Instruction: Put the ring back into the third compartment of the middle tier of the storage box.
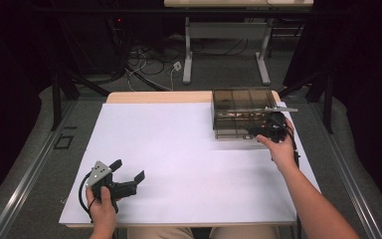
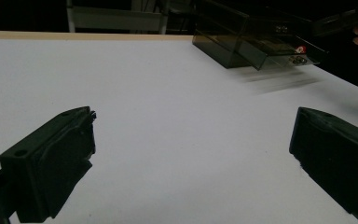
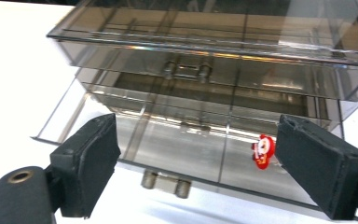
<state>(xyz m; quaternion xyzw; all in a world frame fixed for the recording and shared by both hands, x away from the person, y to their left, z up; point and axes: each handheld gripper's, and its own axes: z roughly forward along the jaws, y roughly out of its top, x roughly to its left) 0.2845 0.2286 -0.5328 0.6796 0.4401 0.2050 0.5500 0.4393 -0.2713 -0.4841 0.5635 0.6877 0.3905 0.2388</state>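
Smoked transparent plastic forms the drawer cabinet (image 1: 241,113), which stands at the far right of the white surface (image 1: 179,164), close to its back edge. In the right gripper view the lowest drawer (image 3: 177,154) is drawn partly out toward the camera, its metal pull handle (image 3: 165,183) at the front edge. The upper drawer (image 3: 214,70) sits closed, its own handle visible through the front.

Contents: a small red and white figure (image 3: 263,150) lies in the open drawer, toward its right side. The rest of that drawer looks bare; the contents of the upper drawer cannot be made out through the tinted walls.

The right claw (image 3: 196,165) is spread wide directly before the open drawer, jaws to either side of its front and gripping nothing. The left claw (image 1: 128,170) is also spread and empty, held low over the near left of the surface, well apart from the cabinet.

Assessment: the drawer-opening step appears done. Remaining, in my judgement, is either retrieval of the figure or closing the drawer; the pictures do not settle which.
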